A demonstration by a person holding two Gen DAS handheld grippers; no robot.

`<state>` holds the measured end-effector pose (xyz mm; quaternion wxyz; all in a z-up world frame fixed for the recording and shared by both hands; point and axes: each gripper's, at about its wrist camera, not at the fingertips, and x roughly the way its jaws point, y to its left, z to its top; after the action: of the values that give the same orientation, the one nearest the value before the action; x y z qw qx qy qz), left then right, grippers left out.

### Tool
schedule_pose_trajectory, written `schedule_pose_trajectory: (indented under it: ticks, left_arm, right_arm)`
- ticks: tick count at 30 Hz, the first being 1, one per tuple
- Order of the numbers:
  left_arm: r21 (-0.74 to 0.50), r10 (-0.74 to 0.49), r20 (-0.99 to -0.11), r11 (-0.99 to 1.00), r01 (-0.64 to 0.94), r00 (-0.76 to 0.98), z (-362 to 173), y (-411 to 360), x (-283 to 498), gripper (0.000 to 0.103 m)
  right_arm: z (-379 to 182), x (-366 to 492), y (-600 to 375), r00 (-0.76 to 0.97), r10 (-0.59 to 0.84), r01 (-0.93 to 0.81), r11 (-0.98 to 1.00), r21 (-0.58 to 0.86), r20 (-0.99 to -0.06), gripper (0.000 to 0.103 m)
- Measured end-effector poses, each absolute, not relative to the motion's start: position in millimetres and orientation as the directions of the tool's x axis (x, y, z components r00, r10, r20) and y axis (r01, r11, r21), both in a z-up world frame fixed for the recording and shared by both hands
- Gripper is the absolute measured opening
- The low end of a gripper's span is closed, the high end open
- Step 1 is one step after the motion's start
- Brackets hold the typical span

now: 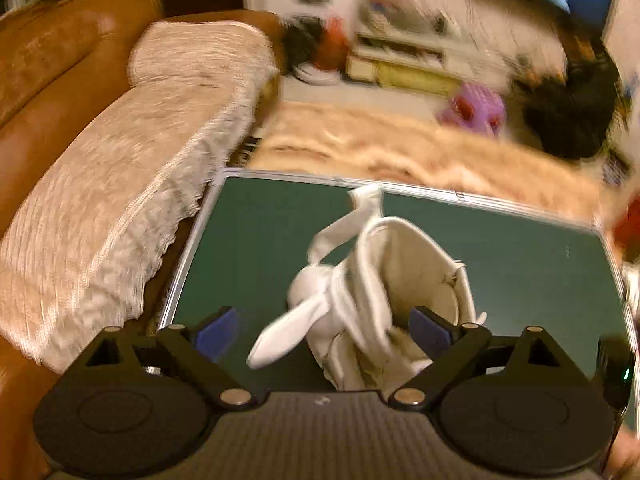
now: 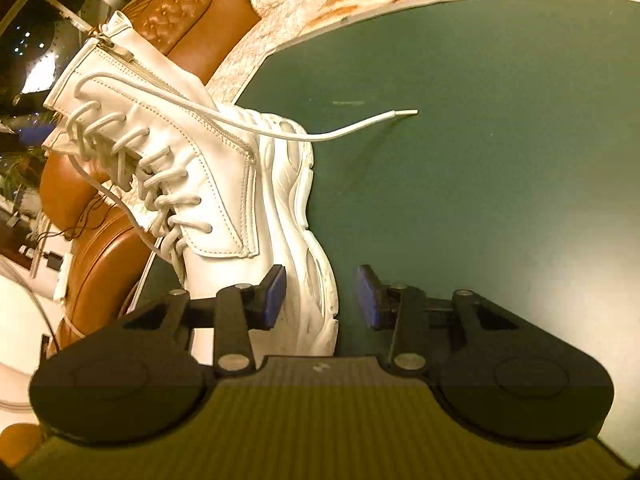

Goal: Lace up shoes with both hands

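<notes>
A white lace-up boot [image 2: 224, 184] with a side zip and chunky sole stands on a green table [image 2: 480, 160]. In the right wrist view its laces cross up the front. One loose lace end [image 2: 404, 113] reaches out over the table; another lace [image 2: 116, 200] hangs down the front. My right gripper [image 2: 322, 298] is open, its jaws either side of the sole near the toe, empty. In the blurred left wrist view the boot's open top [image 1: 400, 280] and tongue lie between the wide-open jaws of my left gripper [image 1: 324, 332], which holds nothing.
A brown leather sofa [image 1: 48, 80] with a beige cover [image 1: 140, 184] runs along the table's left edge [image 1: 180, 276]. A beige rug [image 1: 380, 148], shelves and a purple stool [image 1: 476, 108] lie beyond the table. Cables [image 2: 60, 236] hang by the sofa in the right wrist view.
</notes>
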<state>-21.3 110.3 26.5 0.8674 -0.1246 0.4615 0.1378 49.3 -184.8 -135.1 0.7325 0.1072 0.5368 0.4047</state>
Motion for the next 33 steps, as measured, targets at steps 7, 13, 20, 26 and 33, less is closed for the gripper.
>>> schedule_pose_trajectory:
  ticks: [7,13,20,26,33]
  left_arm:
    - [-0.246,0.103,-0.756,0.871,-0.426,0.646,-12,124,-127,0.101]
    - [-0.267,0.145,-0.671,0.867,-0.42,0.727,-25,91,-256,0.101]
    - [-0.213,0.201,-0.715,0.849,-0.483,0.669,-35,-4,-432,0.102]
    - [-0.369,0.03,-0.714,0.833,-0.413,0.699,-8,-55,-515,0.102]
    - [-0.238,0.141,-0.76,0.848,-0.473,0.635,9,-84,-554,0.102]
  right_arm:
    - [-138,10,-193,0.333,0.7,-0.465,0.705,0.535,-0.632,0.045]
    - [-124,-65,-221,0.468,0.717,-0.447,0.697,0.561,-0.517,0.045]
    - [-89,-284,-268,0.428,0.707,-0.481,0.706,0.52,-0.564,0.047]
    - [-6,-397,-297,0.41,0.71,-0.623,0.677,0.393,-0.573,0.065]
    - [43,-453,-309,0.547,0.665,-0.658,0.717,0.229,-0.509,0.084]
